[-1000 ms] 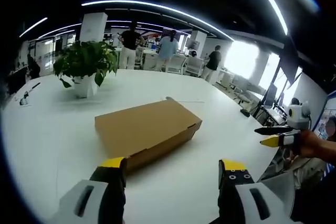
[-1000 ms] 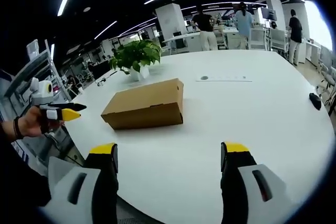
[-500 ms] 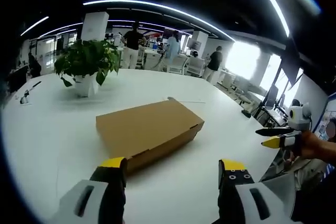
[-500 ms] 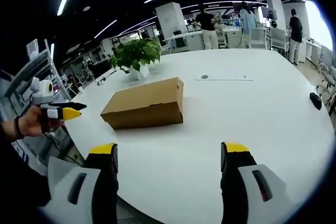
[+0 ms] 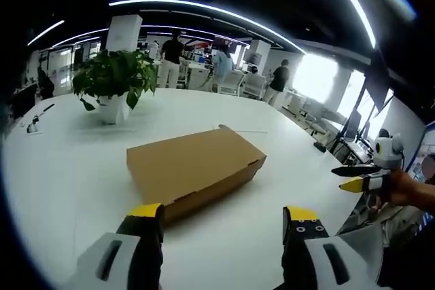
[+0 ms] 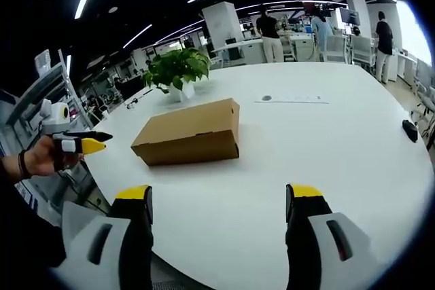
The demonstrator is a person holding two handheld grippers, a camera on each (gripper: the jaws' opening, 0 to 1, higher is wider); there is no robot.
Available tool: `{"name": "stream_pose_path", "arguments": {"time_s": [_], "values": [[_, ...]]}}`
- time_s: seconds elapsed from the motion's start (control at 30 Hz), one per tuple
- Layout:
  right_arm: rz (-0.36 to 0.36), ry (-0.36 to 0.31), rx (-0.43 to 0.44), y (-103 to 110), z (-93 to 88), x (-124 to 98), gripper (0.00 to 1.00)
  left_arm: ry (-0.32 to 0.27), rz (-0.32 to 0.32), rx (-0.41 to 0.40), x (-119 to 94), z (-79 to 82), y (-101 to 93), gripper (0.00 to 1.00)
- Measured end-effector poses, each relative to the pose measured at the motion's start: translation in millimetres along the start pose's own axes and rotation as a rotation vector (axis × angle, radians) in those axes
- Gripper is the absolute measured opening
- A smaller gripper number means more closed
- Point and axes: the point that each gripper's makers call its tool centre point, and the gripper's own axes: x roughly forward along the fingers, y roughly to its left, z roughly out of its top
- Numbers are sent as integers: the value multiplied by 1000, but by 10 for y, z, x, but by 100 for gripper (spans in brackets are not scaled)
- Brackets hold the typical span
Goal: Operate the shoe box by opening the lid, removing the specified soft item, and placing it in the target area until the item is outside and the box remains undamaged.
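Note:
A brown cardboard shoe box (image 5: pixel 194 170) lies on the white table (image 5: pixel 61 168) with its lid down; the right gripper view has the same shoe box (image 6: pixel 189 134) farther off. My left gripper (image 5: pixel 223 216) hangs open just short of the box's near edge, nothing between its jaws. My right gripper (image 6: pixel 219 196) is open too, well back from the box over bare table. The right gripper (image 5: pixel 353 176), held by a hand, shows at the right edge of the left gripper view. The left gripper (image 6: pixel 85 142) shows at the left edge of the right gripper view.
A potted green plant (image 5: pixel 112 86) stands on the table behind the box. A thin white strip (image 6: pixel 292 100) and a small dark object (image 6: pixel 409 130) lie on the table's far right. Several people (image 5: pixel 171 52) stand among desks beyond the table.
Both views have drifted very slightly, so the box sits a touch to the right in each. Neither gripper has changed its opening.

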Motion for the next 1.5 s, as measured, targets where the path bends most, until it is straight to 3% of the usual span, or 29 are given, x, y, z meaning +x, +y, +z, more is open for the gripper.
{"name": "stream_pose_path", "arguments": {"time_s": [0.37,0.53,0.77,0.93,1.33,1.5], "values": [[15,7,-16,30,30,82,75,1,7,-6,4,4,55,72],[36,1,-30,44,131,183,75,13,3,13,20,0,81,72],[72,2,-53,115,248,349,75,-2,20,-14,74,80,285,71],[112,27,-86,168,298,568,74,-19,38,-56,118,99,470,70],[161,61,-117,152,457,1086,73,-2,51,-58,330,68,720,70],[165,111,-124,108,388,1302,72,23,47,-52,444,-12,787,70]]}}
